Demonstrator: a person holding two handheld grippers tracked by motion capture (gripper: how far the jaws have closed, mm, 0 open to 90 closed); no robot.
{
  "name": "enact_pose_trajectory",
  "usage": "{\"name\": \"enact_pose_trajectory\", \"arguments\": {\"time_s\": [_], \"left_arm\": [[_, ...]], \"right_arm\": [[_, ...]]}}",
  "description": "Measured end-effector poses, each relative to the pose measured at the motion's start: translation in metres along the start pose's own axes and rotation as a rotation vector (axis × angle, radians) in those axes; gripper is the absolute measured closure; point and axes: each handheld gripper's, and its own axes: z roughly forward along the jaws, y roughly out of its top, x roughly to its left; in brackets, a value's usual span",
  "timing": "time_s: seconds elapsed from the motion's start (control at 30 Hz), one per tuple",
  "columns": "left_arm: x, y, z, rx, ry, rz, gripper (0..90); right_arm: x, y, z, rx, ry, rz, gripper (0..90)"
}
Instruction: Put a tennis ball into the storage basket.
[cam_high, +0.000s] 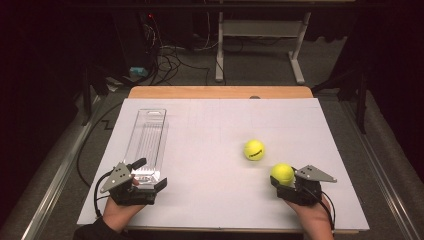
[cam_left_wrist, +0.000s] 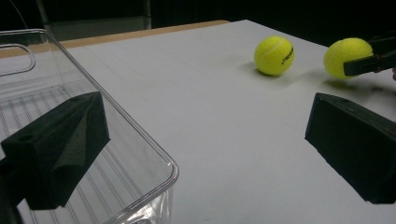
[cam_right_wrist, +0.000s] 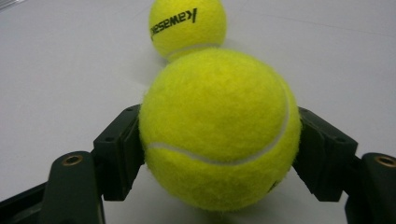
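**Two balls, one in the jaws**

Two yellow tennis balls sit toward the counter's (cam_high: 210, 125) four o'clock side. The right gripper (cam_high: 283, 181) has its jaws clamped on the nearer ball (cam_high: 282, 173); the printed ball (cam_high: 254, 150) lies free at its eleven o'clock, just beside it. The left gripper (cam_high: 150, 175), at the counter's eight o'clock, spreads its jaws wide across the near corner of the clear tray (cam_high: 147, 135).

1. The bin (cam_high: 147, 142) lies on the table's (cam_high: 210, 210) left side.
2. The loose ball (cam_high: 254, 150) sits well right of the bin.
3. The held ball (cam_high: 282, 173) is just right of the loose ball and nearer the person, in the right gripper (cam_high: 287, 186).
4. The left gripper (cam_high: 150, 175) straddles the bin's near right corner.
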Motion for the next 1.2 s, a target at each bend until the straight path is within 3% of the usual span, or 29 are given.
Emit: {"name": "enact_pose_trajectory", "arguments": {"time_s": [0.6,1.2], "left_arm": [[0.0,0.0,0.002,0.014,-0.009,-0.01,0.3],[-0.001,-0.001,0.003,0.008,-0.006,-0.001,0.3]], "right_arm": [[0.034,0.009,0.017,0.021,0.084,-0.064,26.4],[0.062,0.015,0.03,0.003,0.158,-0.103,26.5]]}}
